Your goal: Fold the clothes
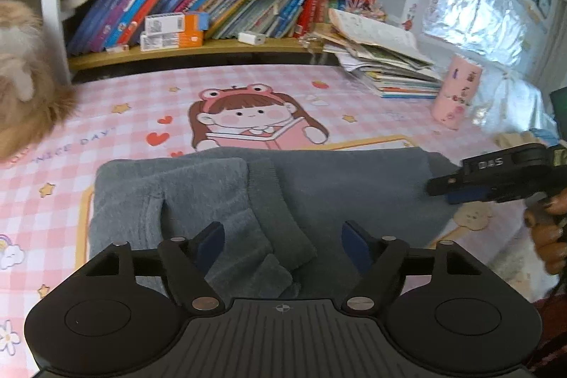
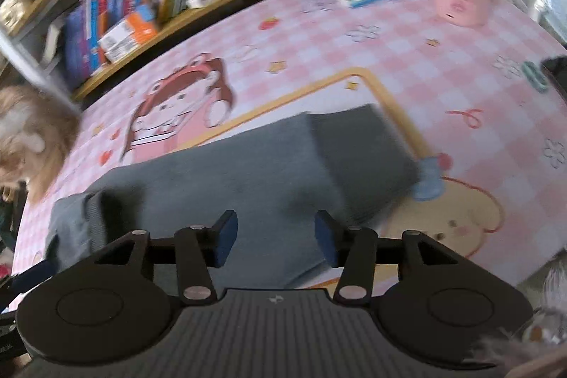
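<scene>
A grey knitted sweater (image 1: 319, 186) lies partly folded on the pink checked desk mat (image 1: 124, 130), one sleeve laid across its left part. My left gripper (image 1: 283, 247) is open and empty, hovering just above the sweater's near edge and sleeve cuff. My right gripper also shows in the left wrist view (image 1: 439, 192), at the sweater's right edge. In the right wrist view the right gripper (image 2: 276, 236) is open and empty above the sweater (image 2: 248, 172), near its ribbed hem (image 2: 365, 151). That view is motion-blurred.
A bookshelf (image 1: 198, 48) full of books runs along the back of the desk. A stack of books and papers (image 1: 389, 66) and a pink cup (image 1: 457, 94) stand at the back right. A fluffy cat (image 1: 21, 77) sits at the left edge.
</scene>
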The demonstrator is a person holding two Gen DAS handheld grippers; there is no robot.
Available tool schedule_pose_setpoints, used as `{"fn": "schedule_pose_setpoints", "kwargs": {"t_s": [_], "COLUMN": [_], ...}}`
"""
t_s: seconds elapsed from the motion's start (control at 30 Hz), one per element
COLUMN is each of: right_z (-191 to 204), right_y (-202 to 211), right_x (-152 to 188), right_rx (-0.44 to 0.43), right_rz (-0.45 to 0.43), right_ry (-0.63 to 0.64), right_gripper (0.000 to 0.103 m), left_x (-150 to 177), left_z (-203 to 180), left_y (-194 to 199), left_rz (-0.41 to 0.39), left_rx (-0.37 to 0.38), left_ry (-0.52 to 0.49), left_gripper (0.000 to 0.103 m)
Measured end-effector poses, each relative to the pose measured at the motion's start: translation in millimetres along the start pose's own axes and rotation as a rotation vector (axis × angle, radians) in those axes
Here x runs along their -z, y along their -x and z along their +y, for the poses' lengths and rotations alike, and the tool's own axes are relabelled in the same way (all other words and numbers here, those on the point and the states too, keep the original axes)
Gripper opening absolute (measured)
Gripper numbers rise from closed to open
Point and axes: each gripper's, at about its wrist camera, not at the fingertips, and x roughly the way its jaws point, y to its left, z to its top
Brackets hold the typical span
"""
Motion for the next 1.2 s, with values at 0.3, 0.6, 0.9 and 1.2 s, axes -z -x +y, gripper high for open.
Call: {"fn": "schedule_pose_setpoints", "kwargs": {"t_s": [0.3,0.6,0.9,1.2], "right_z": [-36,-73,-77,-44], "right_y": [9,3,-17,2], "right_x": [-17,-19,-21,-27], "right_rx": [-0.040,-0.020,-0.065,-0.228], "right_rz": [0.006,0.084,0.124,-0.046], "right_ry": [-0.056,-0.187,-0.269,-0.097], "right_gripper": [0.053,0.054,0.055,0.014], "left_x": [0,5,7,12], "left_z": [-9,-8,-15,-15], "left_y": [4,10,11,16], "left_rz": [-0.017,0.013,0.028,0.038], "left_rx": [-0.157,-0.234,-0.243,-0.264], "left_ry": [0.025,0.050,0.047,0.042], "left_gripper": [0.081,0.081,0.082,0.082]}}
